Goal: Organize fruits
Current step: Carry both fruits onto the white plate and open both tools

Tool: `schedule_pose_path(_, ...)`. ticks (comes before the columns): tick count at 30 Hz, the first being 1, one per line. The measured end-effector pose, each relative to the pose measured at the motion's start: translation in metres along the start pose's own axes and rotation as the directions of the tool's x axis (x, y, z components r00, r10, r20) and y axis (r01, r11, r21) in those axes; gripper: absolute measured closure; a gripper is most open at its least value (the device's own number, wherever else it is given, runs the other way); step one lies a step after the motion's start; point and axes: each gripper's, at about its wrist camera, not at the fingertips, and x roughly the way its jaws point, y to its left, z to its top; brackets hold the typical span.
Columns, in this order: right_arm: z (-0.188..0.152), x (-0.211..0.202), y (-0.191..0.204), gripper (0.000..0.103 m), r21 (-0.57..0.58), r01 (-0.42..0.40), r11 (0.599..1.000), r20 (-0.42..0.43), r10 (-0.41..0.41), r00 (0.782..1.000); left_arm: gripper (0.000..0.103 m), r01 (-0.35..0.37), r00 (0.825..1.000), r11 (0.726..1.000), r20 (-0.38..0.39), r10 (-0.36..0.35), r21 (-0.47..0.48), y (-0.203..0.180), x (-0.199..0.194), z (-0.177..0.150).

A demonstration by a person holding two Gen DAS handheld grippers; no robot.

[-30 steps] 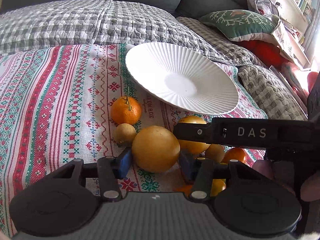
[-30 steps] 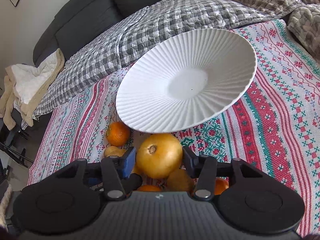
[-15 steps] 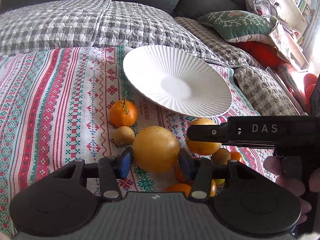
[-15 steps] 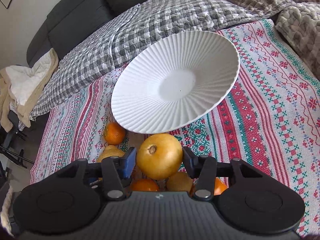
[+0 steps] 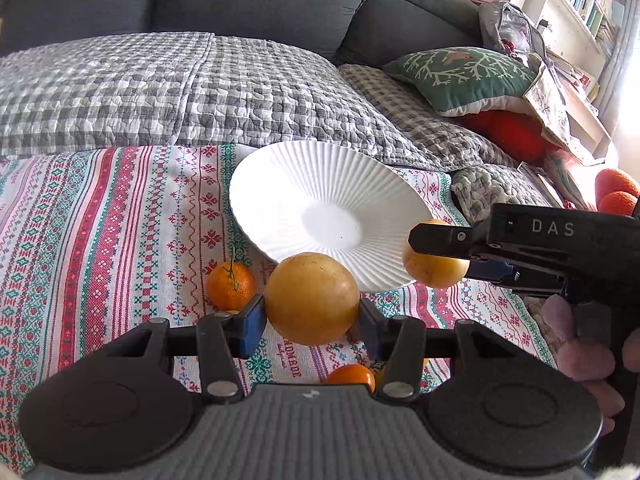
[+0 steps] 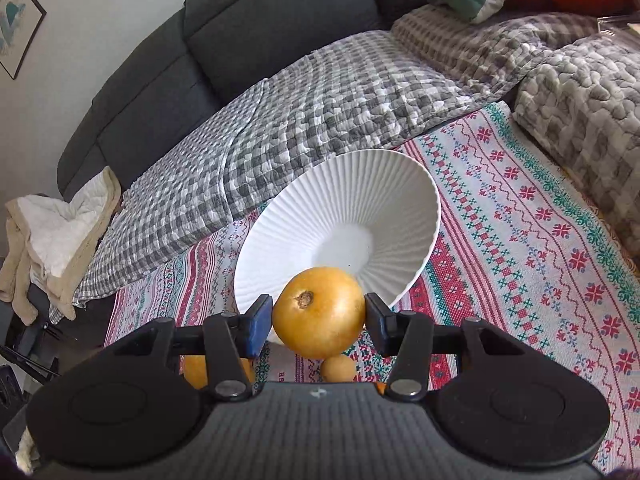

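A: Where does the plate (image 5: 280, 184) sit from the 2 loads?

B: Ahead of both and lower. It rests on the patterned cloth (image 5: 100, 240), tipped up at its far edge. From the left gripper (image 5: 311, 322) it lies straight ahead and a little to the right. From the right gripper (image 6: 319, 320) it lies dead ahead, its near rim just behind the fruit.

A: What is each one carrying?

B: The left gripper is clamped on a large yellow-orange fruit (image 5: 311, 299), pads pressed on its 2 sides, jaws part-way apart. The right gripper pinches a second yellow fruit (image 6: 319, 312) the same way, with the stem scar facing the camera. Both fruits hang clear of the cloth.

A: Which is nearer the plate?

B: The right, I'd judge. In the left view its fruit already overlaps the plate's right rim, though I cannot tell how high above it.

A: Anything left on the cloth?

B: A tangerine (image 5: 231, 285) with a stalk, left of the plate's near rim, a small orange fruit (image 5: 351, 374) under the left gripper, and a small yellow fruit (image 6: 338, 367) under the right one.
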Motion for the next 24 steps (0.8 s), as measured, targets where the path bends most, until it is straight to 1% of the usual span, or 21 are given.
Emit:
schedule_pose_path(5,0.007,0.011,-0.009,0.057,0.019,0.024,1.000,0.025,-0.024,0.999,0.060,0.024,1.000,0.999,0.019,-0.025,0.039,-0.009,0.019,0.015)
schedule_pose_path(10,0.011,0.015,-0.016,0.057,0.051,0.013,0.999,0.058,-0.016,0.998,0.060,0.031,0.999,0.996,0.026,-0.033,0.087,-0.015,0.040,0.024)
schedule_pose_path(13,0.012,0.018,-0.015,0.057,0.050,0.032,0.998,0.074,-0.035,0.997,0.060,0.015,0.999,0.993,0.031,-0.019,0.119,-0.017,0.053,0.030)
schedule_pose_path(16,0.013,0.022,-0.013,0.057,0.055,0.026,0.998,0.085,-0.031,0.996,0.060,-0.004,0.999,0.988,0.034,-0.002,0.153,-0.017,0.064,0.032)
schedule_pose_path(19,0.013,0.023,-0.011,0.057,0.049,0.035,0.998,0.094,-0.039,0.995,0.060,-0.013,1.000,0.986,0.013,0.011,0.164,-0.013,0.072,0.029)
schedule_pose_path(24,0.011,0.026,-0.008,0.057,0.017,0.065,0.998,0.084,-0.066,0.994,0.060,-0.023,1.000,0.975,0.010,0.021,0.223,-0.017,0.076,0.028)
